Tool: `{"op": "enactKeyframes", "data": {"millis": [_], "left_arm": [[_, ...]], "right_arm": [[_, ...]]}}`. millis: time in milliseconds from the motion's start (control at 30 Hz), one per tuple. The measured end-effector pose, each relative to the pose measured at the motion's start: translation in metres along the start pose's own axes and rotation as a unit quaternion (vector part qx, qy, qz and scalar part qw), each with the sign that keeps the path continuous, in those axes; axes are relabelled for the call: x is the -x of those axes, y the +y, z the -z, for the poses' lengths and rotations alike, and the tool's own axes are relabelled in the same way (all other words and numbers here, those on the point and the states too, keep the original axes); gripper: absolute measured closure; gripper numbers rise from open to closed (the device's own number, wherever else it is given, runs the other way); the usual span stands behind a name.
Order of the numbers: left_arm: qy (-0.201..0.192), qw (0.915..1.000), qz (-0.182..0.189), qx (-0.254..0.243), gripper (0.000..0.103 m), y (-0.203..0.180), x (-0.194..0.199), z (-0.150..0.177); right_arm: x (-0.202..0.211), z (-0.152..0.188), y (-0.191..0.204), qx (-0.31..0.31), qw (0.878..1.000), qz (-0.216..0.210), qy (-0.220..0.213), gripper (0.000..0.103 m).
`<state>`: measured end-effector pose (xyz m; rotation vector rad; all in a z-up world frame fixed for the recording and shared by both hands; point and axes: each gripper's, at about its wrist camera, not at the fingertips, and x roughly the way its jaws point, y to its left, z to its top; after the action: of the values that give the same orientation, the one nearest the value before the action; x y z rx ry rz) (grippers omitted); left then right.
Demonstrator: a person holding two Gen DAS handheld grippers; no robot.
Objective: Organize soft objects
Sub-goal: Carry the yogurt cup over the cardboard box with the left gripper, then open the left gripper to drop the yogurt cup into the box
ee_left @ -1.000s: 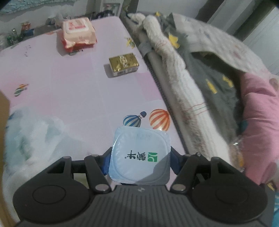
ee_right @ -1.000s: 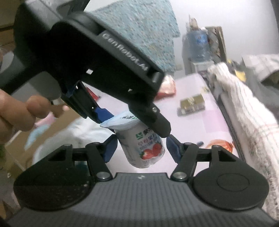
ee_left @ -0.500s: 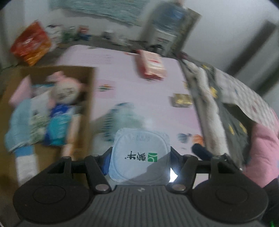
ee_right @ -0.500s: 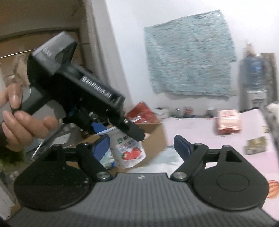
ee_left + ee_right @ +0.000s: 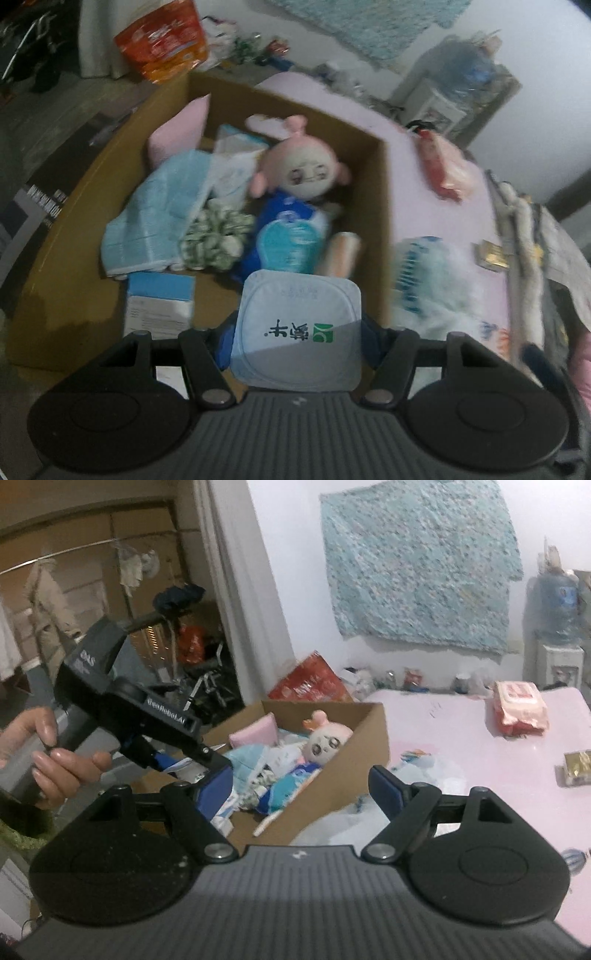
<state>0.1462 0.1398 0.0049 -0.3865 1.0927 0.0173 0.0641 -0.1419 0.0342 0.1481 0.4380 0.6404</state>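
Note:
My left gripper point(image 5: 297, 341) is shut on a white yogurt cup point(image 5: 297, 328), foil lid toward the camera, held above the near end of an open cardboard box point(image 5: 373, 221). The box holds a pink plush doll point(image 5: 306, 171), blue tissue packs point(image 5: 162, 218), a pink pillow point(image 5: 181, 129) and other soft items. My right gripper point(image 5: 301, 790) is open and empty, beside the box point(image 5: 347, 775). In the right wrist view the left gripper body point(image 5: 129, 716) hangs over the box's left side; the cup is hidden behind my right finger.
A pink table point(image 5: 461, 746) carries a red wet-wipe pack point(image 5: 521, 709), a gold box point(image 5: 576, 768) and a crumpled plastic bag point(image 5: 432, 288). Blankets lie along the right edge point(image 5: 532, 236). A red bag point(image 5: 162, 40) sits behind the box.
My left gripper swung left with the yogurt cup, from over the table to above the box. My right gripper let go of the cup, opened and drew back.

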Motion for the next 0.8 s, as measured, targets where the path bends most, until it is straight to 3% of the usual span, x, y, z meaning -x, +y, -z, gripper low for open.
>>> {"op": "enactKeyframes", "data": {"millis": [200,333,400,600,800], "left_arm": [[0.029,0.9987,-0.040,0.009,0.039,0.021,-0.054,-0.011],[0.059,0.9962,-0.064,0.002,0.041,0.024,-0.083,-0.010],[0.071,0.9952,-0.067,0.006,0.037,0.026,-0.089,-0.008],[0.050,0.9966,-0.060,0.026,0.024,0.028,-0.071,-0.007],[-0.006,0.9976,-0.068,0.010,0.018,0.010,-0.037,-0.006]], "right_arm": [[-0.025,0.012,-0.022,-0.017,0.999,0.028,0.021,0.022],[-0.022,0.020,-0.028,-0.021,0.998,0.045,0.027,0.022],[-0.020,0.022,-0.031,-0.022,0.998,0.052,0.028,0.022],[-0.015,0.028,-0.047,-0.037,0.997,0.059,0.029,0.022],[-0.009,0.038,-0.060,-0.054,0.996,0.063,0.027,0.022]]}}
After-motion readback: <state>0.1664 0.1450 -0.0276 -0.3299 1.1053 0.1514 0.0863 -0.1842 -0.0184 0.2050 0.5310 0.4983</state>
